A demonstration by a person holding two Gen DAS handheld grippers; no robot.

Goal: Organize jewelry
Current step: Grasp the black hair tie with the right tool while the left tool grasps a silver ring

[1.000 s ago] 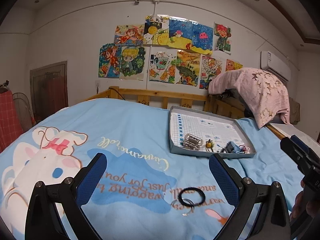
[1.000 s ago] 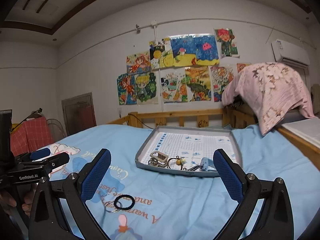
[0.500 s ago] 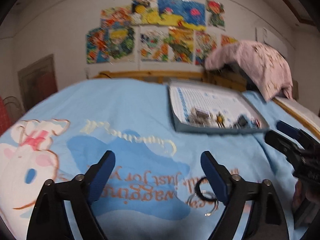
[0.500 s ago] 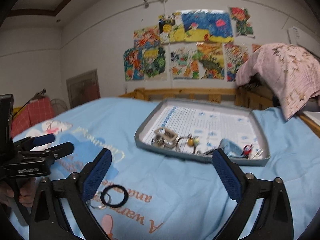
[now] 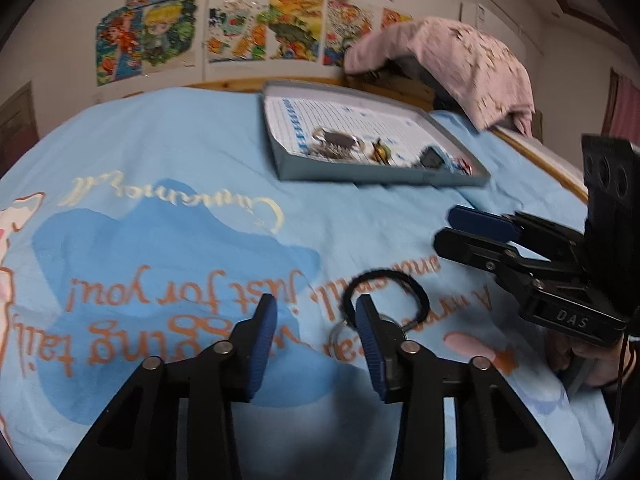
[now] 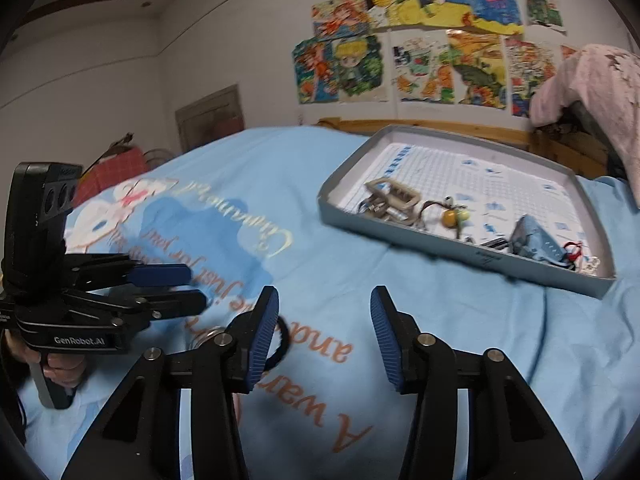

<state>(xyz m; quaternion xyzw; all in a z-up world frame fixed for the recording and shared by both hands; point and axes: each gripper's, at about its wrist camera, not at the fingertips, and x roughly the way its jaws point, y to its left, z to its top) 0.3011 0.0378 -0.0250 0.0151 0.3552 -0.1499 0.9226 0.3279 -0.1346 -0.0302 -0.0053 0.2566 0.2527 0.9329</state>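
Observation:
A black hair tie (image 5: 386, 294) lies on the blue bedsheet with a thin metal ring (image 5: 340, 330) touching it. My left gripper (image 5: 316, 312) is open and low over the sheet, its right finger (image 5: 366, 328) covering the tie's near left edge. My right gripper (image 6: 324, 314) is open and empty; the tie (image 6: 280, 340) peeks out behind its left finger (image 6: 264, 320). A grey tray (image 5: 280, 160) at the back holds a beige clip (image 6: 394, 196), a yellow-bead charm (image 6: 450, 216), a blue piece (image 6: 534, 238) and small trinkets.
The bed's wooden headboard (image 6: 440, 130) and a pink blanket (image 5: 452, 64) lie behind the tray. Each gripper shows in the other's view: the right one (image 5: 480, 228) at right, the left one (image 6: 160, 288) at left. Drawings cover the wall.
Both grippers have dropped toward the sheet, tilted down and narrowed their jaws. The left one has closed in on the hair tie; the right one has come in beside it.

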